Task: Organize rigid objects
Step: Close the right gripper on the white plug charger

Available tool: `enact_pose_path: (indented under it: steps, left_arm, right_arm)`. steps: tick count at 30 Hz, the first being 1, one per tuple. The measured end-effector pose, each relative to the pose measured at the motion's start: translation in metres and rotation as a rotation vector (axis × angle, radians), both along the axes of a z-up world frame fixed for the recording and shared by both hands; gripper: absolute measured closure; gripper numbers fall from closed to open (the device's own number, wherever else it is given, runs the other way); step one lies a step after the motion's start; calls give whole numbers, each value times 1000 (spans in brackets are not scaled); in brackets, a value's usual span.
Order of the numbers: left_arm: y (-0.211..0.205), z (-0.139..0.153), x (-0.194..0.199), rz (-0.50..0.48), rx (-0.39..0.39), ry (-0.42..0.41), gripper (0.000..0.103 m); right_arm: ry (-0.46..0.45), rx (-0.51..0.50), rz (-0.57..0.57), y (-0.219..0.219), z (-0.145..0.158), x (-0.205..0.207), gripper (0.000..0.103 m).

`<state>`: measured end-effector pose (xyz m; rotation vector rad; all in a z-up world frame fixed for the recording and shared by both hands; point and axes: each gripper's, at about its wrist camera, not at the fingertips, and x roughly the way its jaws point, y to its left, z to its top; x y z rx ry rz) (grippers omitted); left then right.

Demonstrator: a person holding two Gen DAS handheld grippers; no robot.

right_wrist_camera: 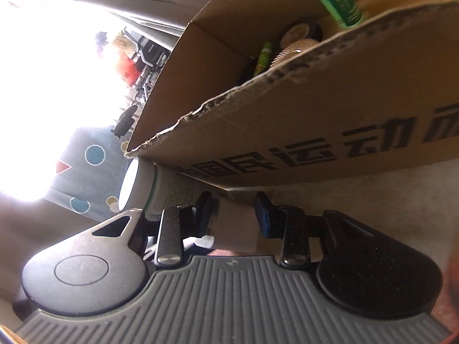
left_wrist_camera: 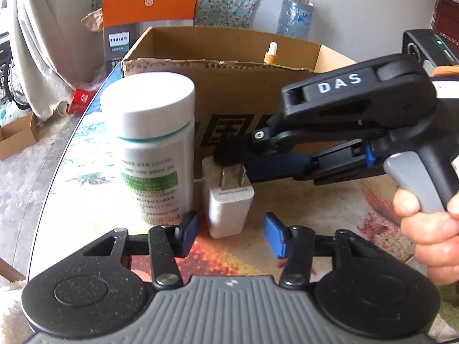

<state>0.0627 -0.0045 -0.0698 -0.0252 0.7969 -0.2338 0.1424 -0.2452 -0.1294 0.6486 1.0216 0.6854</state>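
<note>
The white charger (left_wrist_camera: 229, 203) lies on the desk (left_wrist_camera: 315, 200) beside the white bottle (left_wrist_camera: 156, 149), before the cardboard box (left_wrist_camera: 229, 86). My right tongs (right_wrist_camera: 233, 215) clamp it; my left tongs (left_wrist_camera: 229, 229) stand apart, straddling its near end.

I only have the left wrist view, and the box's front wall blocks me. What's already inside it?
Observer: The right wrist view looks over the rim of the cardboard box. A green bottle stands near the back wall.
Operator: Anything else in there?
Observer: A round roll, likely tape, and a slim green tube sit nearer the middle.
Operator: Do the right fingers have the charger?
Observer: In that view the white charger fills the gap in the right gripper, and both fingers look pressed against it.
</note>
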Motion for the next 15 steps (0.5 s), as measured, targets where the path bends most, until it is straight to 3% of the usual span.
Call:
enact_pose_path:
  steps: [7,15]
  left_arm:
    - [-6,0,2,-29,-25,0,58]
    - [-43,-3,-1,-156,-32,0,60]
  right_arm:
    - [-7,-4,-8,3,1,-7,73]
    - [-6,0,-118,-38,3,-36,73]
